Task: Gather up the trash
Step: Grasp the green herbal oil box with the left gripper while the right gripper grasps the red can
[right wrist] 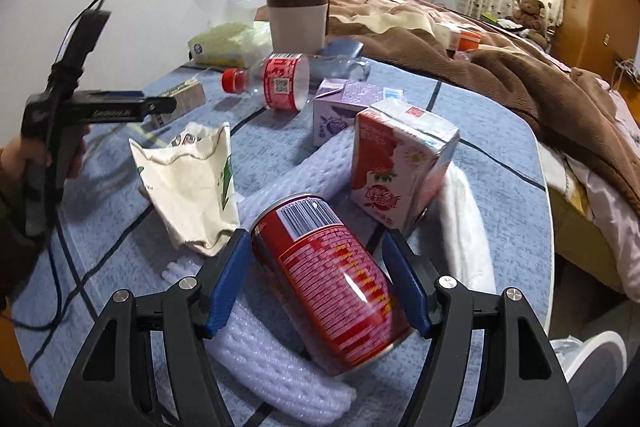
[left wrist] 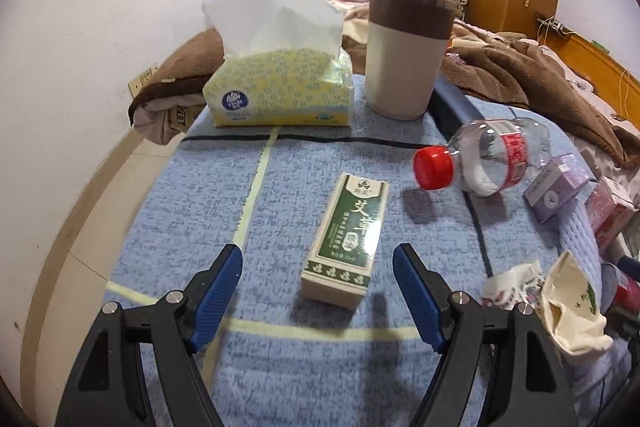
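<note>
so, my left gripper [left wrist: 318, 269] is spread wide with nothing between the pads; the green box [left wrist: 345, 238] lies flat on the blue cloth [left wrist: 280, 367] just beyond the tips, mid-frame, its long axis running up the frame and tilted slightly right. above it stand the tissue pack [left wrist: 280, 91] and a brown-and-white cup [left wrist: 406, 55]; a clear bottle [left wrist: 486, 157] lies at right, red cap toward the box. in the right wrist view the red can [right wrist: 332, 283] lies on white foam wrap [right wrist: 280, 367], long axis running from upper left to lower right, between the spread pads of my right gripper [right wrist: 316, 275]; whether they touch it i cannot tell. a pink carton [right wrist: 400, 163] and paper bag [right wrist: 192, 183] crowd close behind.
</note>
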